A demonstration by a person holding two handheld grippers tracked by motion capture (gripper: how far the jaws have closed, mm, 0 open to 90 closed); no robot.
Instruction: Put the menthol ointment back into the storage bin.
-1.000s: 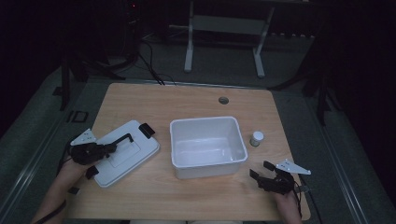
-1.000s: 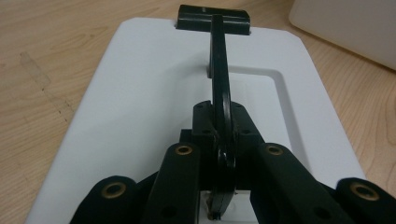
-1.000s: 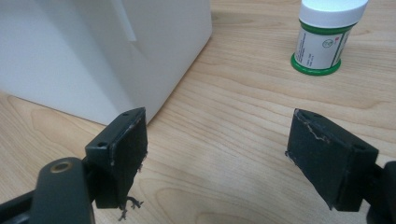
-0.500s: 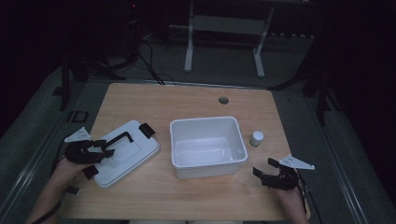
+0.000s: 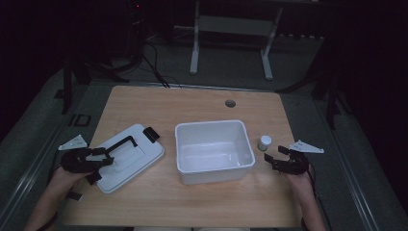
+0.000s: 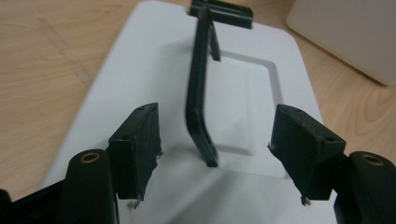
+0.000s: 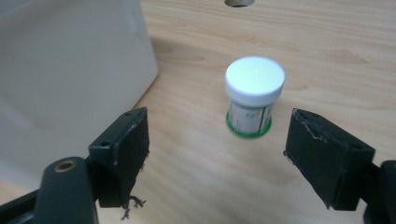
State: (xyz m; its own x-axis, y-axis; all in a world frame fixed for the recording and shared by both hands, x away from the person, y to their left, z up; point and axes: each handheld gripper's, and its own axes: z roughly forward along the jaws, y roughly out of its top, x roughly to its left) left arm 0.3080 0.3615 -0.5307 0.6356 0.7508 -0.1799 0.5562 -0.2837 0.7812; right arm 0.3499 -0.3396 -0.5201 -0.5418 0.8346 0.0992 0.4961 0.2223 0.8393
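A white box lid (image 5: 126, 156) with a black handle (image 5: 118, 144) lies flat at the table's left. My left gripper (image 5: 102, 163) is at its near end. In the left gripper view the handle (image 6: 198, 93) stands between the jaws of my left gripper (image 6: 217, 149); they have just been opening and the pads are clear of it. A small white-capped jar (image 5: 264, 142) stands right of the white bin (image 5: 211, 126). My right gripper (image 5: 275, 156) sits just short of the jar (image 7: 254, 88). The jaws of my right gripper (image 7: 224, 154) have just been closing a little and hold nothing.
The open white bin stands mid-table, and its wall (image 7: 70, 70) is close on the left of my right gripper. A round cable hole (image 5: 230, 103) lies beyond it in the wooden table (image 5: 192, 103). Dark floor, cables and a stand frame surround the table.
My left gripper's jaws have opened off the lid's handle, and the lid has stayed flat. My right gripper has moved up the table toward the jar.
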